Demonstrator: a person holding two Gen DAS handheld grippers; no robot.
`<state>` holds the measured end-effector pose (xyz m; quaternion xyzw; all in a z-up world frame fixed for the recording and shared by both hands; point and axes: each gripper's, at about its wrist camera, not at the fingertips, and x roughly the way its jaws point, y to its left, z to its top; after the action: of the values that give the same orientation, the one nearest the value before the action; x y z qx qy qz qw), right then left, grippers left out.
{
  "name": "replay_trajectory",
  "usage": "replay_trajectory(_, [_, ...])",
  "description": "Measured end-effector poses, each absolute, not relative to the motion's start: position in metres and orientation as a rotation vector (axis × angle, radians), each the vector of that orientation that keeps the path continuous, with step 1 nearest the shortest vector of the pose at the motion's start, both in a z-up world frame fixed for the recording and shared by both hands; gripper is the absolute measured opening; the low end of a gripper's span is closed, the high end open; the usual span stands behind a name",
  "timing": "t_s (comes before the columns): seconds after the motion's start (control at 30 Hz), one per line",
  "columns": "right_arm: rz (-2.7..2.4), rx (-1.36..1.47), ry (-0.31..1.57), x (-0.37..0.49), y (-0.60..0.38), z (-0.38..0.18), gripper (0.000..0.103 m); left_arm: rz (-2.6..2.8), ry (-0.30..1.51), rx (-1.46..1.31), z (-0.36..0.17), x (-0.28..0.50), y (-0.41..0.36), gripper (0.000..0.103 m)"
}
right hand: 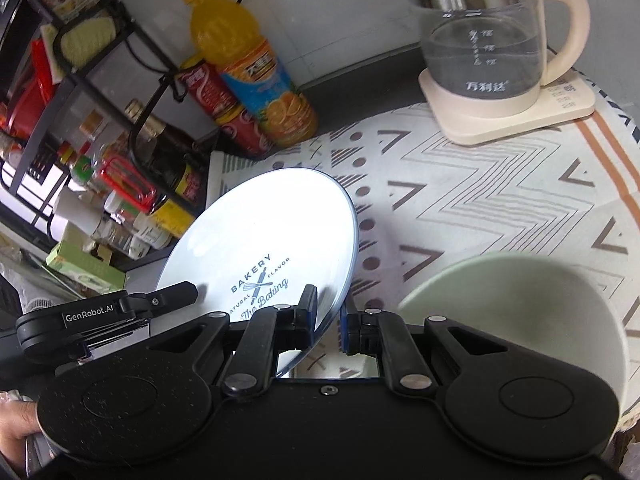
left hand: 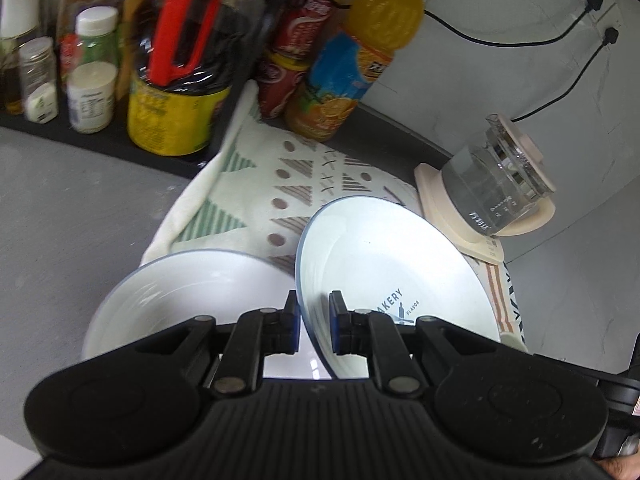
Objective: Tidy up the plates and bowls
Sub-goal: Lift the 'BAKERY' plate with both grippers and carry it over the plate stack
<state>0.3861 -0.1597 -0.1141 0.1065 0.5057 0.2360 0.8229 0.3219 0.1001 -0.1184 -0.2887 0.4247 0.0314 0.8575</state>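
Left tongs (left hand: 314, 326) pinching the tilted bakery plate (left hand: 392, 280) by its rim, right tongs (right hand: 328, 320) clamped on its opposite edge, white plate (left hand: 188, 300) flat just left of left tongs, pale green bowl (right hand: 516, 304) right of right tongs

Both my wrist cams look forward and down, close over the counter (left hand: 48, 208). Shared between views: tilted plate (left hand: 400, 264) (right hand: 272, 232), kettle (left hand: 496, 184) (right hand: 484, 40), juice bottle (left hand: 360, 56) (right hand: 248, 68).

Patterned cloth (right hand: 460, 200) on grey counter (left hand: 60, 208), glass kettle (right hand: 492, 40) on cream base, orange juice bottle (right hand: 248, 68) beside red snack canister (right hand: 224, 108), black rack (right hand: 100, 92) with sauce bottles and spice jars (left hand: 38, 80), wall sockets (left hand: 600, 4) with two black plugs
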Motion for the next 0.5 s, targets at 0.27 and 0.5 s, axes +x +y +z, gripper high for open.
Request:
replay_trajectory(0.27, [0.515, 0.193, 1.103, 0.367, -0.135, -0.123, 0.012, 0.1, 0.91, -0.631, -0.132, 0.298, 0.119, 0.012])
replay_trajectory(0.5, [0.523, 0.161, 1.127, 0.354, -0.122, -0.13, 0.012, 0.117, 0.924, -0.658, -0.143, 0.282, 0.13, 0.012])
